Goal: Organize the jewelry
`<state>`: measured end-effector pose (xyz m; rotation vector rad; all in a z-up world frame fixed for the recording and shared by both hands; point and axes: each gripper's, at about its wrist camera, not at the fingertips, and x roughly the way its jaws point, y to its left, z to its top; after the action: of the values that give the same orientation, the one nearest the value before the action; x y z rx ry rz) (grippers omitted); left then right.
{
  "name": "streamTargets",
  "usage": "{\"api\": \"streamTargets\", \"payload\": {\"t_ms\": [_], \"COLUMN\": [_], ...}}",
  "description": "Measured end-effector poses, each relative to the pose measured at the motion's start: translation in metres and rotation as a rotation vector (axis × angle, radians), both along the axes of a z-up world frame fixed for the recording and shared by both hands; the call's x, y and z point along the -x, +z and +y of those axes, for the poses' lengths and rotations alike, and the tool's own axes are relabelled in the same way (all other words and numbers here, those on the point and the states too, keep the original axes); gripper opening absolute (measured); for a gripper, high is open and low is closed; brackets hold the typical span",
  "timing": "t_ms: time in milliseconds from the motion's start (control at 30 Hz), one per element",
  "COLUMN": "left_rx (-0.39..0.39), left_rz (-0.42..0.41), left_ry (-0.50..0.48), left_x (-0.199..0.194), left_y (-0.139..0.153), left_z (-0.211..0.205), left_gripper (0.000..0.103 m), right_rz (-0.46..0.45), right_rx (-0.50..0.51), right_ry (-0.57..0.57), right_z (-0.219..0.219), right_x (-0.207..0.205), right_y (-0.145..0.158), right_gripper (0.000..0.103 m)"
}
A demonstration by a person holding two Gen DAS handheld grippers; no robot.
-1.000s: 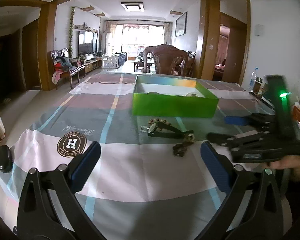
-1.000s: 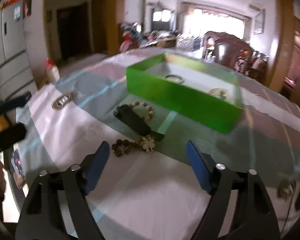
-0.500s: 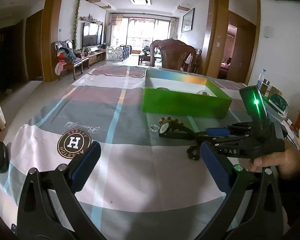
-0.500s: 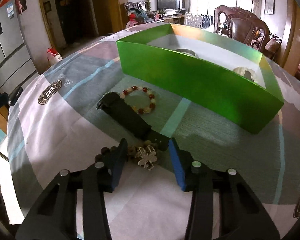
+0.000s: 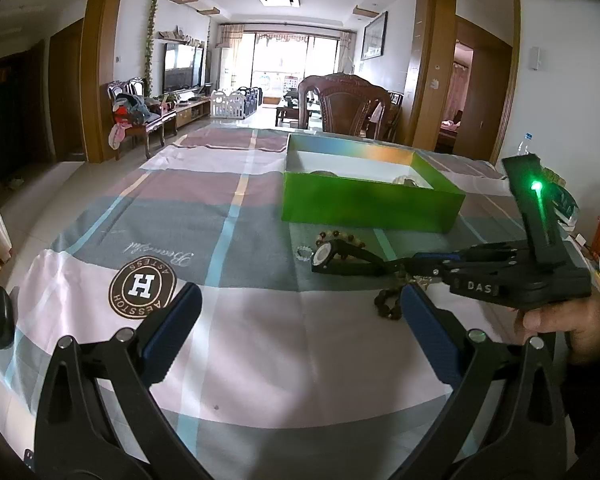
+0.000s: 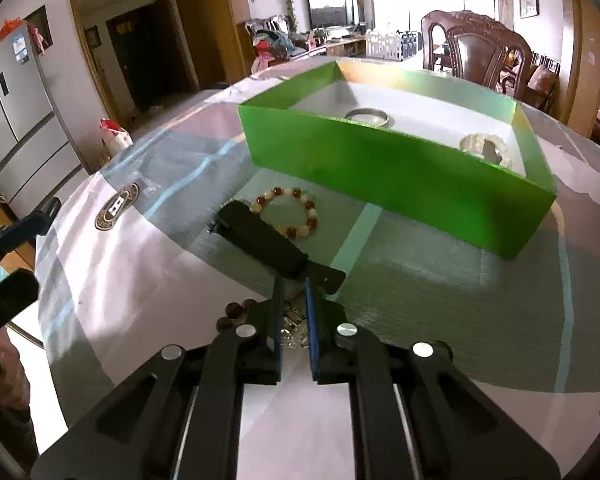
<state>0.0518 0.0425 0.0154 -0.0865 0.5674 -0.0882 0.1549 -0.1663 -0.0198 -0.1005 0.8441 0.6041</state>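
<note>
The right gripper [image 6: 293, 312] is low over the worktop [image 6: 440, 300], and its 2 blue pads are almost together around the silver clover charm of a dark bead bracelet [image 6: 236, 314]. The charm shows in the narrow gap between the pads, and the dark beads lie just to the left of the gripper. In the left wrist view the same bracelet [image 5: 388, 306] lies beside the tip of the right gripper [image 5: 428, 260].

The left gripper [image 5: 296, 332] hangs above the near edge of the worktop with its pads wide apart and nothing between them.

A black watch [image 6: 266, 240] lies diagonally just beyond the right gripper. A red and white bead bracelet [image 6: 288, 216] lies touching its far end. A small clear ring [image 5: 303, 253] lies just beside the watch face.

The green box [image 6: 380, 160] stands toward the far side of the worktop. Inside it are a silver bangle [image 6: 367, 117] and a pale bracelet [image 6: 485, 148], well apart from each other.
</note>
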Motion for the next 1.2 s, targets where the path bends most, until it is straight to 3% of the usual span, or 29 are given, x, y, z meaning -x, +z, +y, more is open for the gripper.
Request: {"api": "streamTargets", "payload": {"t_ms": [533,767,933,1067,1133,1167,1200], "left_rx": [-0.040,-0.082,-0.205,-0.230,-0.203,-0.181,-0.172], "left_rz": [0.029,0.081,0.208,0.280,0.297,0.309,0.303], "left_ry": [-0.056,-0.117,-0.128,-0.137,-0.146,-0.154,-0.140], "left_x": [-0.015,-0.074,-0.113,-0.127,-0.133,-0.136,-0.136], "left_y": [-0.003,-0.005,-0.027,-0.044,-0.048,-0.050,-0.050], "left_z": [-0.018,-0.034,-0.040,-0.039,-0.038,-0.038,-0.036], "left_gripper": [0.099,0.097,0.077,0.055,0.024,0.013,0.009], "right_rz": [-0.043,-0.076,-0.060,-0.058,-0.059,-0.058,-0.058], "right_rx": [-0.169,-0.226,-0.244,-0.248,-0.247,-0.248,-0.246], "right_ry": [-0.095,-0.119,-0.142,-0.157,-0.157,-0.156,-0.155], "right_z": [-0.057,-0.079,-0.092,-0.100,-0.101,-0.101,-0.101], "right_x": [0.026,0.056,0.072,0.078,0.079,0.079,0.079], "right_y": [0.031,0.045,0.041,0.040,0.040,0.040,0.040], "right_gripper": [0.010,0.010,0.010,0.010,0.010,0.010,0.010]}}
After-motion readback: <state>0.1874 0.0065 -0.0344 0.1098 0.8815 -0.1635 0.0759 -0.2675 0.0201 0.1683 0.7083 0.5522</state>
